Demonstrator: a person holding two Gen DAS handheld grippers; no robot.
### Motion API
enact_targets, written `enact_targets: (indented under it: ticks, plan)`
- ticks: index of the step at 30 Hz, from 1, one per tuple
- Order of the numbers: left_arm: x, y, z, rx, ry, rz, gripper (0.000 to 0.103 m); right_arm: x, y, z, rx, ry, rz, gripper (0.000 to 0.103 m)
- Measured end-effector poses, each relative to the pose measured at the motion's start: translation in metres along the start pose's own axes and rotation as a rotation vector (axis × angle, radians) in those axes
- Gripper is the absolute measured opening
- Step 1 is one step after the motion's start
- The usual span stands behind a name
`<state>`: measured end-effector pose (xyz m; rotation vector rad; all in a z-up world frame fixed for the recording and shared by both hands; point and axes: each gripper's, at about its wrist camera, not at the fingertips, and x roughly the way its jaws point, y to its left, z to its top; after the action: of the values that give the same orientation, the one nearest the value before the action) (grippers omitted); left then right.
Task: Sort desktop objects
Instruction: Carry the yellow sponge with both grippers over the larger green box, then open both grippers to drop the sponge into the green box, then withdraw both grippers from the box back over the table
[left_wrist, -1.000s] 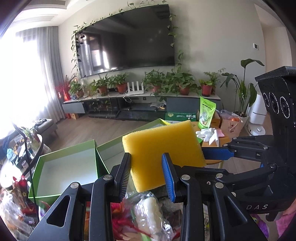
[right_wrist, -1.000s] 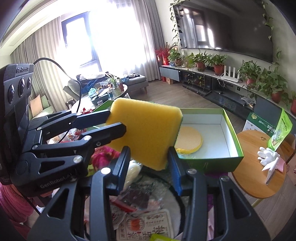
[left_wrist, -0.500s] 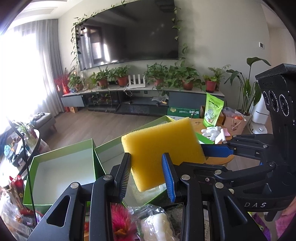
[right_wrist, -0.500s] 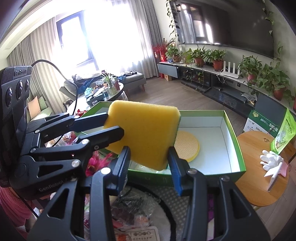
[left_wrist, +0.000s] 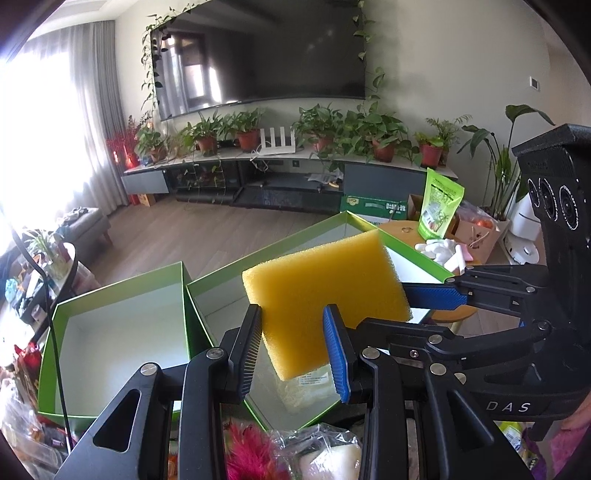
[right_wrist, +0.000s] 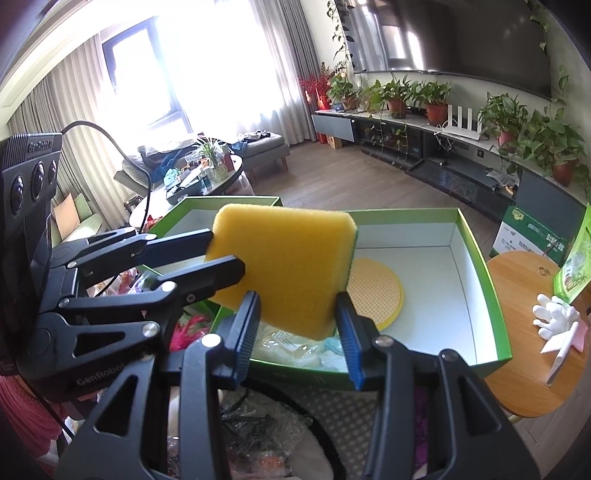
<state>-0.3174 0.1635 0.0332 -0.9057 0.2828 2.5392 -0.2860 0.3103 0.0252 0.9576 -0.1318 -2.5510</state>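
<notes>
Both grippers are on the sponge (left_wrist: 325, 295). Left gripper (left_wrist: 295, 345) is clamped on its lower edge; right gripper (right_wrist: 301, 328) pinches the side, jaws narrowed to sponge width. The sponge is in the air above the near edge of the green box (right_wrist: 476, 251), with a round yellow pad (right_wrist: 376, 291) inside it.

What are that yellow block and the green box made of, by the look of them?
The yellow block looks like soft foam sponge: porous, matte, with a thin green scouring layer along one edge in the right wrist view. The green box seems to be cardboard: thin stiff walls, smooth green outside, plain white inside.
</notes>
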Motion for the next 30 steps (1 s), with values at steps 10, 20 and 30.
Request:
enact_targets:
  ticks: [10,20,30]
  plan:
    - [0.017,0.006,-0.004,-0.013,0.05,0.008,0.034,0.014,-0.002,0.001,0.005,0.029,0.001,0.043]
    - [0.019,0.011,-0.008,-0.021,0.064,0.032,0.034,0.019,-0.004,-0.002,0.005,0.064,-0.013,0.043]
    - [0.002,0.01,-0.006,-0.017,0.029,0.026,0.034,0.004,0.002,0.001,-0.006,0.047,-0.018,0.043]
